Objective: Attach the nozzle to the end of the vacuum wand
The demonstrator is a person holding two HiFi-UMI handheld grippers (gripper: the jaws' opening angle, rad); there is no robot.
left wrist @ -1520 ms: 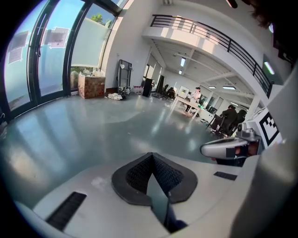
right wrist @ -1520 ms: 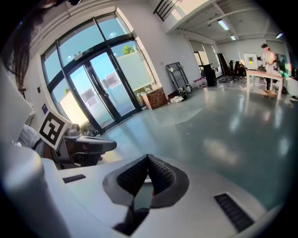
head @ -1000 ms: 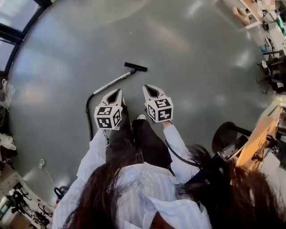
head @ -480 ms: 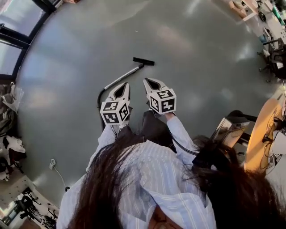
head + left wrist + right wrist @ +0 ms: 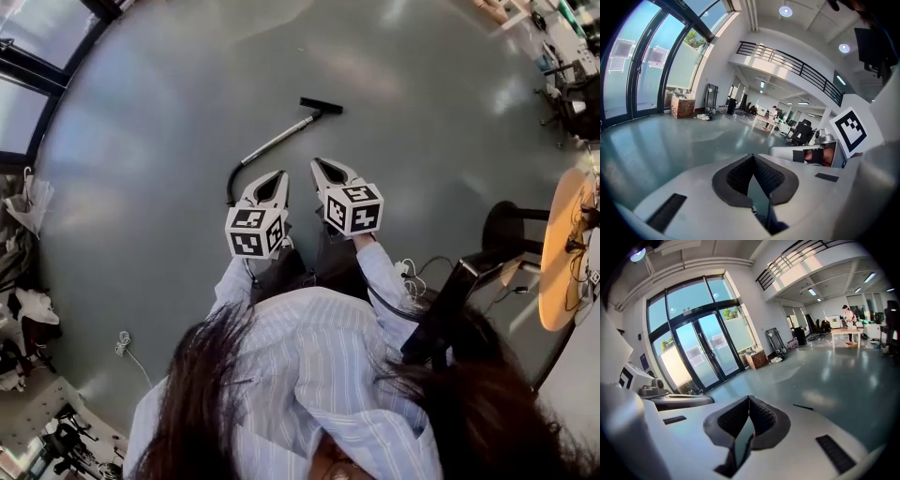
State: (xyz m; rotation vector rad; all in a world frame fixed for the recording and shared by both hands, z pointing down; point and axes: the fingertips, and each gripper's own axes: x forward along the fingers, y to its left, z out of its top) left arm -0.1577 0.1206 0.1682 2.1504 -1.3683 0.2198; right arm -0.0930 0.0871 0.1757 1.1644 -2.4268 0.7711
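A silver vacuum wand (image 5: 277, 141) lies on the grey floor ahead, with a black hose (image 5: 231, 190) curling from its near end. A flat black nozzle (image 5: 322, 106) sits at its far end; I cannot tell if the two are joined. The left gripper (image 5: 278, 175) is held in the air just short of the hose end, shut and empty. The right gripper (image 5: 318, 164) is beside it, also shut and empty. In the left gripper view the pads of the left gripper (image 5: 752, 157) meet. The right gripper (image 5: 749, 398) shows the same, with the nozzle (image 5: 803, 407) a thin dark line beyond.
A round wooden table (image 5: 562, 251), a black stool (image 5: 511, 223) and floor cables (image 5: 410, 273) are at the right. Desks and chairs (image 5: 567, 75) line the far right. Glass doors (image 5: 705, 350) and clutter (image 5: 23, 309) are at the left. A cord (image 5: 123, 343) lies on the floor.
The person has walked forward with both grippers, which have come closer to the wand's hose end. Both stay shut and side by side.
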